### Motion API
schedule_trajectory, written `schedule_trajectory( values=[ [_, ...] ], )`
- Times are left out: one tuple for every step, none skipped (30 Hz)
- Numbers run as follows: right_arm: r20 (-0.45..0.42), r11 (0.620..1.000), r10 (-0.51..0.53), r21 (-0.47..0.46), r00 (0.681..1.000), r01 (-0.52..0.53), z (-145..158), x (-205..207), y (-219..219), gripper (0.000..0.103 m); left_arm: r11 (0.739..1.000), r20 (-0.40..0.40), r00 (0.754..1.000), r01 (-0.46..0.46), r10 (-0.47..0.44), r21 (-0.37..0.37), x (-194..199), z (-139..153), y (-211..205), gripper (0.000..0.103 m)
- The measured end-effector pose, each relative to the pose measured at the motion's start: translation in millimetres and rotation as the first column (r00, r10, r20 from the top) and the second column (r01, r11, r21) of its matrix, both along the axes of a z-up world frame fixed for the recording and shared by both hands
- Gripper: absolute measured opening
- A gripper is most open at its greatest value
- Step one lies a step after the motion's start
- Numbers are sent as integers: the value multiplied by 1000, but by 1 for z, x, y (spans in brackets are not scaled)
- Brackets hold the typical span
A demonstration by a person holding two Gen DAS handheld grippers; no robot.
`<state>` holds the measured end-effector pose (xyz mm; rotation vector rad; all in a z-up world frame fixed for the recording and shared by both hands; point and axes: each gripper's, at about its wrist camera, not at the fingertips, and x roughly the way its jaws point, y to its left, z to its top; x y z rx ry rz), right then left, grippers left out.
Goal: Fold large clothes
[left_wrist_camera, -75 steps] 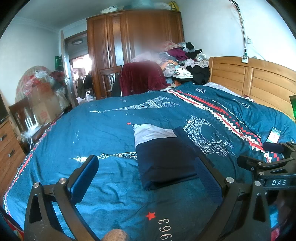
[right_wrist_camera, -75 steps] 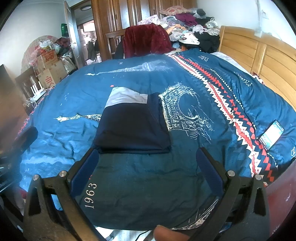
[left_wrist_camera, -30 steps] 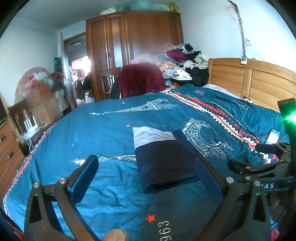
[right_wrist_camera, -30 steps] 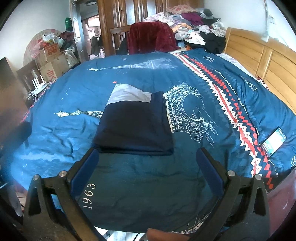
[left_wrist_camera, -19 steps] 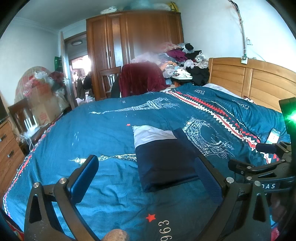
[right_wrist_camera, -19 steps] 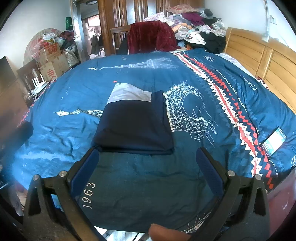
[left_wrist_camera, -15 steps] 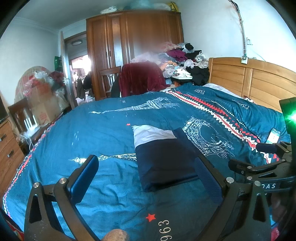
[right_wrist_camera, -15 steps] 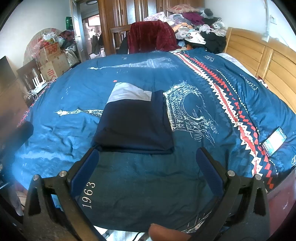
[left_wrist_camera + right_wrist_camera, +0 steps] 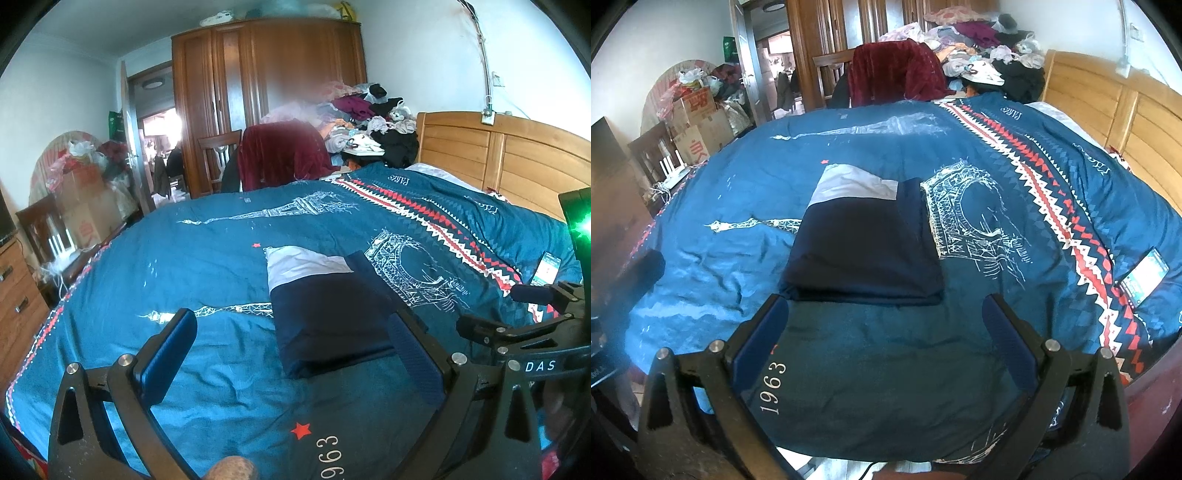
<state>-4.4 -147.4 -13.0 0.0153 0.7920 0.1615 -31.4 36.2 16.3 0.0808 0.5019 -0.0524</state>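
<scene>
A navy garment with a white band (image 9: 325,310) (image 9: 864,251) lies folded into a flat rectangle in the middle of the blue bedspread (image 9: 207,258) (image 9: 997,177). My left gripper (image 9: 291,339) is open and empty, hovering over the near edge of the bed just short of the garment's near left corner. My right gripper (image 9: 882,317) is open too, holding nothing, its fingers a little short of the garment's near edge. In the left wrist view the right gripper's body shows at the right edge.
A phone (image 9: 1145,275) (image 9: 546,267) lies on the bedspread to the right. The wooden headboard (image 9: 517,162) stands behind it. A chair draped in red cloth (image 9: 894,74), a heap of clothes (image 9: 982,44), a wardrobe (image 9: 266,103) and boxes (image 9: 698,118) lie beyond the bed.
Both grippers have stayed open and almost still. The views drifted only slightly; the folded garment has not moved.
</scene>
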Motion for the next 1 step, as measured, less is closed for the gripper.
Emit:
schedule_trajectory(
  values=[
    [2,1000,1,-1,1000,-1,0,-1,0,103,1000,0,1000,1,-1,1,0,-1,0,103]
  ],
)
